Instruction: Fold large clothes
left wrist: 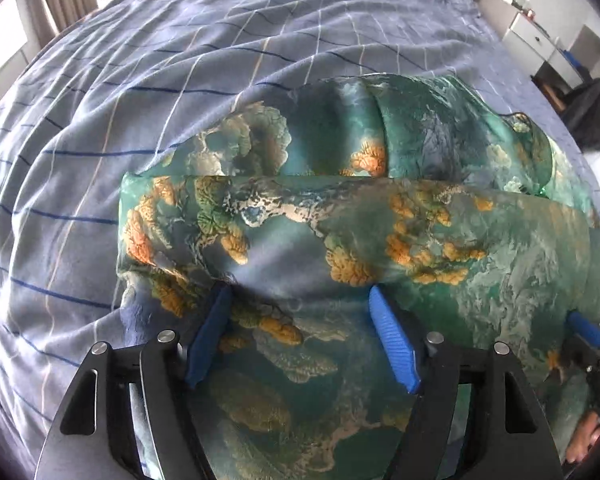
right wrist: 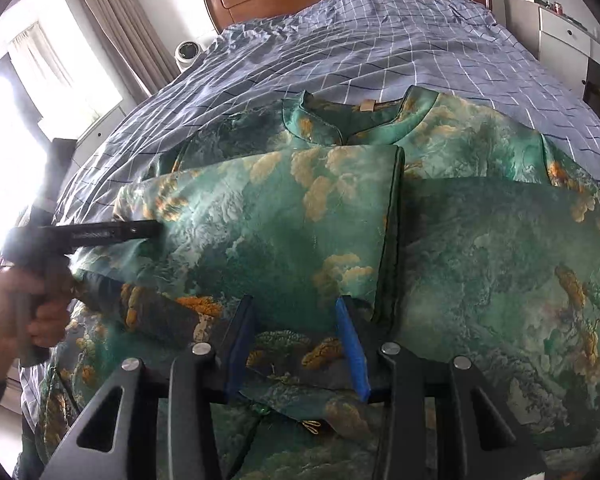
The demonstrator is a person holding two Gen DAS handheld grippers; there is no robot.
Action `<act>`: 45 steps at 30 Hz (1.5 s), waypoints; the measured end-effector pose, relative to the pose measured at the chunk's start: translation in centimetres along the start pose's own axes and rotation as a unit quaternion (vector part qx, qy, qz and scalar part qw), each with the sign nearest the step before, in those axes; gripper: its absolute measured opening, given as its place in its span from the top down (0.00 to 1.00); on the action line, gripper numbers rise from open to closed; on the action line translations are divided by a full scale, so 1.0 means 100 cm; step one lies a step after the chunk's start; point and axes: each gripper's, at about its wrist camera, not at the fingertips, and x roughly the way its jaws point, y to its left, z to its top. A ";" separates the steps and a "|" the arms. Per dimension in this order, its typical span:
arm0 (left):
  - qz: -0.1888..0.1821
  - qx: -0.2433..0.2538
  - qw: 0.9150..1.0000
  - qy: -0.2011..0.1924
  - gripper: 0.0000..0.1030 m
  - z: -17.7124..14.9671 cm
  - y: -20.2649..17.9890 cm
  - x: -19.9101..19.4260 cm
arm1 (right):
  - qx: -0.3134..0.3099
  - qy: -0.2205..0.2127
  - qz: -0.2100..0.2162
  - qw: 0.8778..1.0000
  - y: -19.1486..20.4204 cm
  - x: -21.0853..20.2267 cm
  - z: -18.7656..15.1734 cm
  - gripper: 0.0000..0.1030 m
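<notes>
Left fingers: the blue pads of the left gripper [left wrist: 300,336] stand spread over the green printed dress [left wrist: 340,240], with cloth under them but nothing pinched; they look released, perhaps poised to take a fresh hold.
Right fingers: the right gripper [right wrist: 296,344] stands part-open over a lower fold of cloth; whether its pads press that cloth I cannot tell.
Dress: it lies collar-up on the bed, with both side panels folded inward to narrow it.
Hand: a person's hand [right wrist: 28,312] grips the left tool's handle at the dress's side.
Surface: the checked blue bedsheet [left wrist: 180,60] gives a wide, flat folding base.
</notes>
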 end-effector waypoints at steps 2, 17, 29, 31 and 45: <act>0.003 -0.005 1.000 0.006 0.29 0.006 -0.002 -0.007 | 0.001 0.000 0.001 1.000 -0.001 0.000 0.000 0.60; -0.006 -0.071 0.997 -0.026 0.26 0.045 0.031 0.011 | 0.006 -0.004 0.010 1.000 -0.003 0.001 -0.003 0.60; 0.018 0.047 0.997 -0.066 0.16 -0.031 0.010 -0.029 | 0.009 -0.004 0.006 1.000 -0.001 -0.008 -0.004 0.59; 0.030 0.060 0.995 -0.070 0.14 -0.038 0.003 -0.036 | 0.014 -0.005 0.000 1.000 0.001 -0.014 -0.005 0.59; 0.003 0.131 0.985 -0.111 0.08 -0.143 -0.015 -0.120 | -0.011 -0.040 -0.043 0.998 0.014 -0.124 -0.082 0.54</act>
